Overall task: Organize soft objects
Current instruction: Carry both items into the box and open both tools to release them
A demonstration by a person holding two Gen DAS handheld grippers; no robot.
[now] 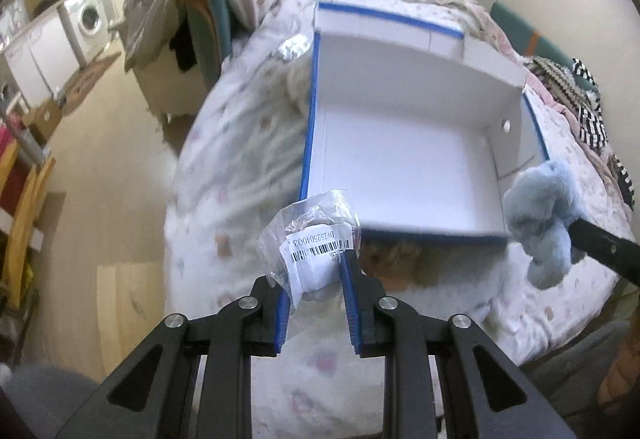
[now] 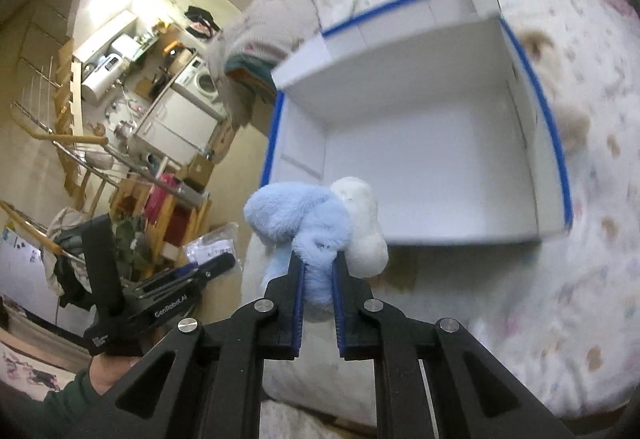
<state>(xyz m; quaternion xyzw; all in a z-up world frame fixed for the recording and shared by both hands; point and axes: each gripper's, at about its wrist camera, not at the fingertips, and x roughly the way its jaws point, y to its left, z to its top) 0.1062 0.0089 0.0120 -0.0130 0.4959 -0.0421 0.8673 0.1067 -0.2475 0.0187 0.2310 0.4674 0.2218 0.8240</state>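
Looking along the left claw (image 1: pixel 316 279), its blue pads pinch a crinkly clear plastic bag with a barcode sticker (image 1: pixel 310 241). Just past it, an open white cardboard box with blue edges (image 1: pixel 404 167) sits on a bed with a white dotted blanket (image 1: pixel 240 159). At the right edge, a fluffy pale blue and white soft toy (image 1: pixel 538 219) hangs from a black finger.

From the right claw (image 2: pixel 318 265), the pads are clamped on that fluffy toy (image 2: pixel 304 219), just before the box (image 2: pixel 432 159). A hand (image 2: pixel 106 369) holds the other tool at lower left.
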